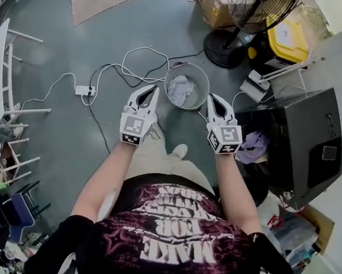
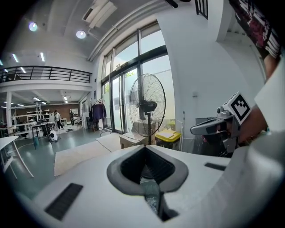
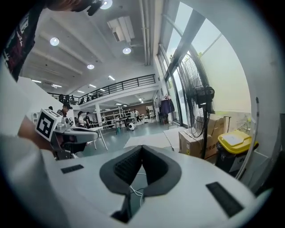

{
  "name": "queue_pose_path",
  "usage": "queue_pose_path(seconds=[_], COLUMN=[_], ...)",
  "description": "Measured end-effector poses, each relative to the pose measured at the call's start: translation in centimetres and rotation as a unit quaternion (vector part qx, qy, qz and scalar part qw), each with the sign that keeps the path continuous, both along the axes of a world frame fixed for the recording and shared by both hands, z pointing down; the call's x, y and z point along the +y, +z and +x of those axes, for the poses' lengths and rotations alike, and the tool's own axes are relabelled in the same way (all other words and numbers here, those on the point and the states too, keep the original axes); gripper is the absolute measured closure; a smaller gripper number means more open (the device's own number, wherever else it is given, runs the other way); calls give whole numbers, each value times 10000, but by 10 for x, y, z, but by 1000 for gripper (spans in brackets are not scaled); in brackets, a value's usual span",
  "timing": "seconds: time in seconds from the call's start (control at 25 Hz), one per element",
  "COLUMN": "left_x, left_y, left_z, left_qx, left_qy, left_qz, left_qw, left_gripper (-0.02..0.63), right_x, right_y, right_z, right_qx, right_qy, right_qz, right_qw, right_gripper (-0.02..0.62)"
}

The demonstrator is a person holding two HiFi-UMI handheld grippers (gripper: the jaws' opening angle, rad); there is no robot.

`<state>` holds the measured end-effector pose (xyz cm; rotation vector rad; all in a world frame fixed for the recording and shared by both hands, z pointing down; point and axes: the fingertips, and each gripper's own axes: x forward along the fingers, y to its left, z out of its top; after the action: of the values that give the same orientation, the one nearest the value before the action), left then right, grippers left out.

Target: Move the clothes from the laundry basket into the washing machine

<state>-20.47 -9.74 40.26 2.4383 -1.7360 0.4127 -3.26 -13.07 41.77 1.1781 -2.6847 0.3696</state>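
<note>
A pale bundle of clothes [image 1: 179, 90] is seen lying in a round laundry basket [image 1: 166, 83], which stands on the floor [image 1: 141, 25] just ahead of the person's feet, near the base of a fan [image 1: 225, 49] and beside loose cables [image 1: 130, 67]. The bundle is judged to be light, soft and limp, so it is likely to sag and trail when lifted. It is best pinched at a raised fold near the middle of the heap, with a good gather of cloth taken between the pads. A dark washing machine [image 1: 309, 137] is set to the right of the basket, and a purple garment [image 1: 253, 144] is visible at its near side. Both forearms are stretched forward and roughly parallel. The left gripper [image 1: 148, 89] and the right gripper [image 1: 213, 98] are held on either side of the basket's near rim, pointed ahead and slightly downward. On each gripper the jaws are pressed together with nothing between them, so they will need to be opened before any cloth is taken.
</note>
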Motion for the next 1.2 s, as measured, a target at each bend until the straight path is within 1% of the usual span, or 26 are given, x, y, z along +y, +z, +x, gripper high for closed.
queue_pose_path(seconds=[0.16,0.4,0.56,0.72,0.88,1.0,1.2], left_x=[-11,-37,-54,-71,-87,-99,-122], left_y=[25,63,91,121,160,184,217], left_z=[-7,-27,-37,-50,-55,-59,-62], left_qx=[49,24,-112,-184,-217,-137,-61], left_qy=[-17,35,158,260,376,391,435], left_qz=[-112,-239,-346,-521,-778,-918,-997], left_qw=[9999,9997,9992,9981,9960,9949,9940], left_gripper=[601,601,601,601,601,601,601], right_x=[-11,-38,-55,-73,-90,-96,-107], right_y=[17,54,83,119,161,189,236], right_z=[-8,-28,-43,-61,-71,-79,-90], right_qx=[51,140,119,314,429,504,639], right_qy=[-100,-100,-163,-276,-247,-306,-437], right_qz=[-70,-210,-376,-488,-732,-879,-1067], right_qw=[9999,9996,9991,9979,9961,9944,9913], right_gripper=[591,592,592,591,591,591,591])
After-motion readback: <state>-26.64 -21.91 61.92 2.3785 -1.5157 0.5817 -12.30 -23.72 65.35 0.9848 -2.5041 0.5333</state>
